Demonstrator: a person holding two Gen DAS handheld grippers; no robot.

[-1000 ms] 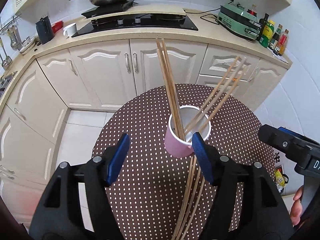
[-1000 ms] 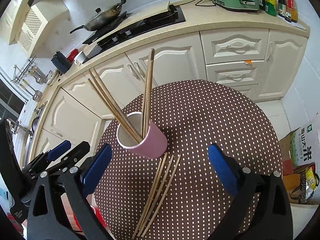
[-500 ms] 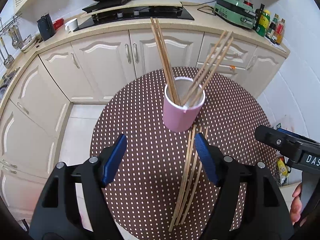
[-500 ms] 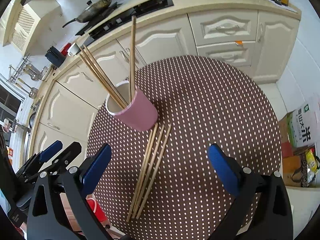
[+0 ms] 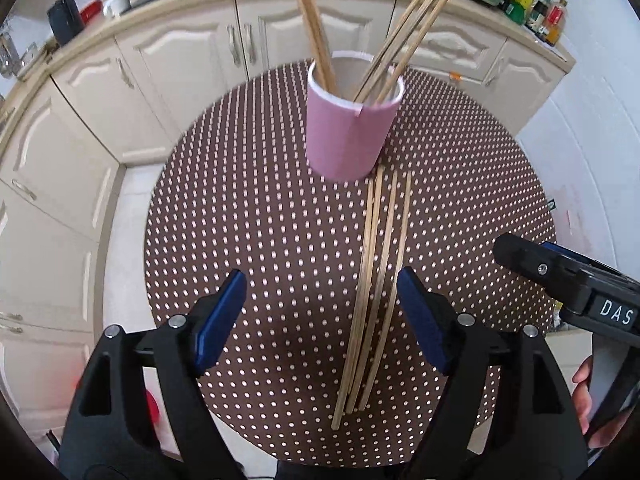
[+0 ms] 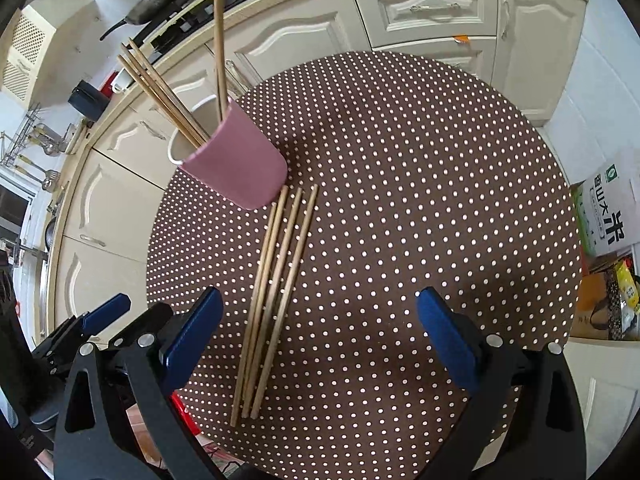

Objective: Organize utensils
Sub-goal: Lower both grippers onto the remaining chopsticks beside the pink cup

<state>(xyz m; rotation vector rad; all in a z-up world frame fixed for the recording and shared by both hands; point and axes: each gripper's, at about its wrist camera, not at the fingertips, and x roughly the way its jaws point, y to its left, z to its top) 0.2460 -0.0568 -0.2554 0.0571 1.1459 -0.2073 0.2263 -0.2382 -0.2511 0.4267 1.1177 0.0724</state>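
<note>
- Step in hand, as I judge it: picking up the loose chopsticks [image 5: 374,280] that lie on the round polka-dot table [image 5: 248,216] so they can go into the pink cup [image 5: 348,132].
- The left gripper [image 5: 322,318] hovers above the table with nothing between its blue pads; its jaws are opening. The loose chopsticks lie just inside its right-hand finger, not touched by it.
- The right gripper [image 6: 318,336] is spread wide and empty. In its view the chopstick bundle [image 6: 276,292] sits toward its left-hand finger, off centre.
- To do this well, I would centre one gripper over the middle of the bundle's length, with the fingers straddling it crosswise. Then come down until the pads reach the tabletop and squeeze, so the thin sticks are gathered rather than rolled away.
- Taking one or two sticks at a time looks safer than the whole fan, since the far ends splay apart near the cup.
- The far ends lie just beside the cup's base, so a careless push along the sticks could nudge the cup, which stands upright.
- Counts: one pink cup; four loose chopsticks on the table, as far as I can tell; about six standing in the cup, in two leaning groups, though they overlap; two grippers.
</note>
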